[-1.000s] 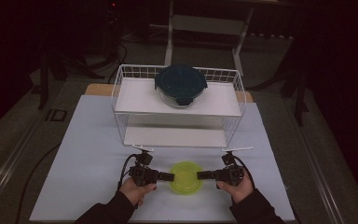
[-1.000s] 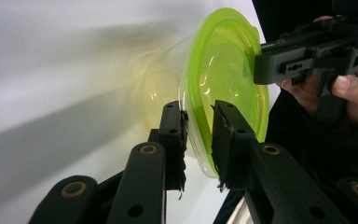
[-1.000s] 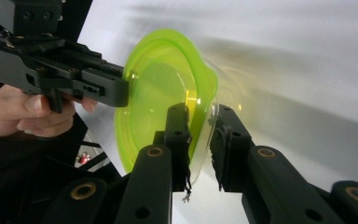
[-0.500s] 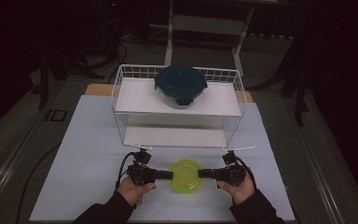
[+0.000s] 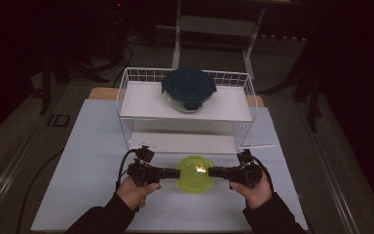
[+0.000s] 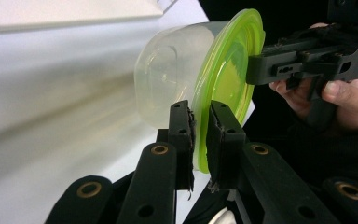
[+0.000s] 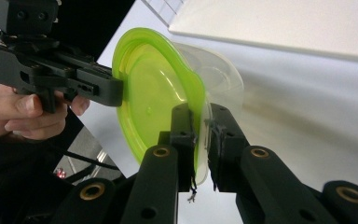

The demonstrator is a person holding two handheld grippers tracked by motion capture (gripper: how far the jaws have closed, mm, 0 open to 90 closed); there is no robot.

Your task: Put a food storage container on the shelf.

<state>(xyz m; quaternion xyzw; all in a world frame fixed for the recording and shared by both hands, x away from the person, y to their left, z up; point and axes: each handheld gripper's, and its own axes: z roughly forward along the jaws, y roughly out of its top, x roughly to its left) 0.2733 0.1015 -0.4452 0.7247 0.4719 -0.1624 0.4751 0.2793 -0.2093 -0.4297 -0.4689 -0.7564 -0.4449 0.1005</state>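
Note:
A clear round container point(image 5: 195, 174) with a yellow-green lid point(image 6: 228, 70) hangs between my two grippers, just above the white table top near its front edge. My left gripper point(image 5: 177, 173) comes in from the left; its jaws have just been closing and now pinch the lid's rim point(image 6: 200, 114). From the right, my right gripper point(image 5: 209, 171) is shut on the opposite rim point(image 7: 203, 116). In the left gripper view the right gripper point(image 6: 251, 70) clamps the far edge. In the right gripper view the left gripper point(image 7: 119, 91) does the same. The clear tub point(image 7: 223, 79) shows behind the lid.
A white wire rack point(image 5: 126, 105) with two shelves stands behind the container. On its top shelf sits a glass bowl with a dark blue lid point(image 5: 189, 87). The white table top point(image 5: 87, 161) spreads to both sides; a dark floor surrounds it.
Both hands have risen a little, lifting the green-lidded container with them. The jaws have tightened on its rim.

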